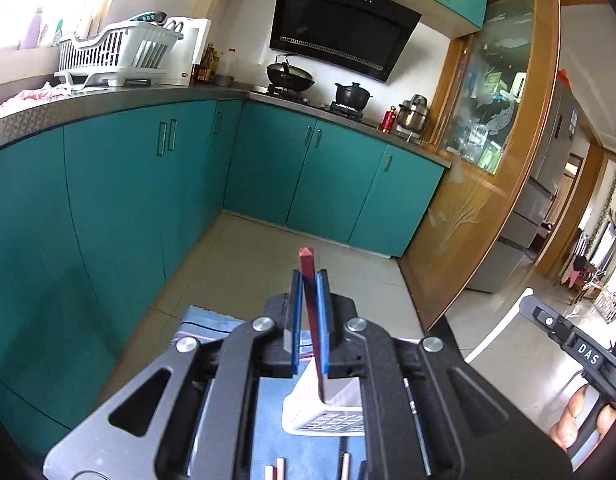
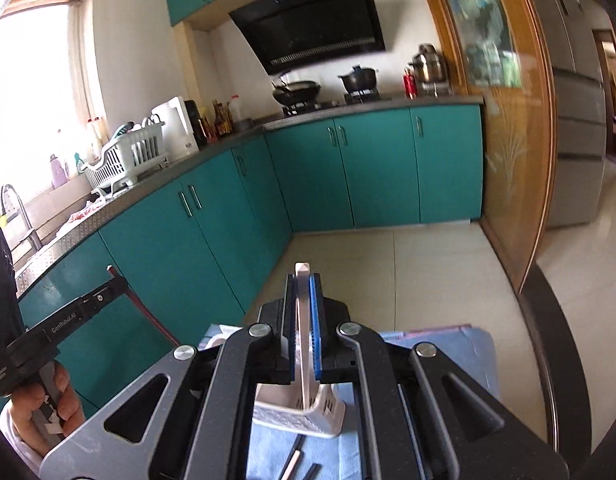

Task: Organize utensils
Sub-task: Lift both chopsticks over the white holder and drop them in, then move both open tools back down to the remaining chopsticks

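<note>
Teal cabinets (image 1: 128, 184) wrap the corner of this kitchen, but nearest to us is a blue cloth (image 2: 276, 444) with a white slotted utensil basket (image 1: 327, 412) standing on it. Our left gripper (image 1: 309, 280) has its blue-padded fingers (image 1: 294, 320) closed narrow on a red chopstick (image 1: 311, 300), held upright, its lower end reaching down into the basket. Our right gripper (image 2: 304, 280) is clamped the same way on a white chopstick (image 2: 304, 320), also upright, with its lower end inside the same basket (image 2: 304, 416). Loose sticks (image 2: 294, 460) lie flat on the cloth just in front of the basket, dark ones and a pale one. From the right wrist view we see the left gripper off to the side, the red chopstick (image 2: 142, 308) slanting down from it.

Beyond the cloth a pale tiled floor (image 1: 268, 248) runs to the cabinets. On the counter (image 1: 108, 96) sit a white dish rack (image 1: 116, 50), bottles, a wok (image 1: 290, 74) and a black pot (image 1: 351, 94) on the hob, with a steel pot (image 1: 413, 114) further along. A black range hood (image 1: 339, 24) hangs above. A wooden-framed glass door (image 1: 487, 120) stands to the right.
</note>
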Demonstrator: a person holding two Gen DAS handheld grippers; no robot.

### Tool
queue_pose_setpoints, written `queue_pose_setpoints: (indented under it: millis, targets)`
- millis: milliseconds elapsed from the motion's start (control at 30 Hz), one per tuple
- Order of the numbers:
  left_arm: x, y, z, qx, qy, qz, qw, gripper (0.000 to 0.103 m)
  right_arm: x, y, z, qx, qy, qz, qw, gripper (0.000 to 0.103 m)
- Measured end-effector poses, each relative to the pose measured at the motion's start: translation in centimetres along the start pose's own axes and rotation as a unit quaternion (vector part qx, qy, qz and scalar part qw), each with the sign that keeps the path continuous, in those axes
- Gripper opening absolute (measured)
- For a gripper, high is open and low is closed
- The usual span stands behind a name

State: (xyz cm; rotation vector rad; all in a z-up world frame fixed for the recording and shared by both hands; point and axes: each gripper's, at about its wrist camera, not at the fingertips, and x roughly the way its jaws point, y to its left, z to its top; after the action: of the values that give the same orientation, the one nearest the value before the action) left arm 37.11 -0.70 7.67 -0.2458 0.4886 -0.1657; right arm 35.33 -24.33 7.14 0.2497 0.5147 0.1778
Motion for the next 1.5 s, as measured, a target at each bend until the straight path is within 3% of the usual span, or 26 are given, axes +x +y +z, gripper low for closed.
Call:
queue_pose_setpoints:
  millis: [200, 300, 367, 400, 467, 500, 600, 733, 933, 1000, 1200, 1500]
  targets:
    - [-1.4, 0.1, -1.4, 0.007, -0.017, 0.005, 0.9998, 0.008, -0.7, -0.8, -1.8, 0.011, 0.007, -0.003, 1.0, 0.007]
    - [-2.7, 0.6, -2.4, -0.003, -0.024, 0.002, 0.9997, 0.023, -1.8, -1.2, -3.0, 0.015, 0.004, -0.003, 1.0, 0.011]
    - [-4.1, 1.1, -2.8, -0.013, -0.035, -0.001, 0.9993, 0.04, -3.0, -1.6, -3.8, 0.021, -0.007, 0.0, 1.0, 0.035]
    - [-5.2, 1.5, -3.1, -0.016, -0.046, -0.004, 0.9988, 0.042, -3.9, -1.9, -4.3, 0.025, -0.016, 0.003, 1.0, 0.041]
    - [-7.0, 1.9, -3.7, -0.01, -0.061, 0.002, 0.9981, 0.054, -5.3, -2.4, -5.5, 0.029, -0.024, 0.003, 0.999, 0.044]
    - [-7.9, 2.3, -4.2, 0.004, -0.06, 0.018, 0.998, 0.055, -5.9, -2.8, -6.1, 0.031, -0.025, 0.005, 0.999, 0.044]
    - [-8.7, 3.5, -6.5, 0.03, -0.038, 0.06, 0.997, 0.056, -7.3, -4.2, -8.8, 0.057, -0.022, 0.001, 0.998, 0.045]
    - [-7.5, 5.6, -10.7, 0.038, 0.035, 0.092, 0.9944, 0.058, -6.4, -5.9, -12.6, 0.086, 0.02, -0.022, 0.996, 0.045]
    - [-5.6, 8.5, -16.6, 0.028, 0.127, 0.11, 0.9854, 0.061, -1.1, -7.0, -19.1, 0.131, 0.139, -0.034, 0.981, 0.045]
    - [-5.3, 9.2, -17.8, 0.026, 0.15, 0.115, 0.9816, 0.063, -0.1, -6.2, -20.7, 0.123, 0.161, -0.034, 0.979, 0.045]
    - [-5.4, 10.3, -19.8, 0.017, 0.179, 0.111, 0.9775, 0.067, 3.1, -2.9, -22.7, 0.081, 0.209, -0.036, 0.974, 0.044]
    - [-4.7, 9.6, -21.2, 0.021, 0.201, 0.101, 0.9741, 0.072, 5.6, -0.4, -23.5, 0.053, 0.241, -0.028, 0.969, 0.044]
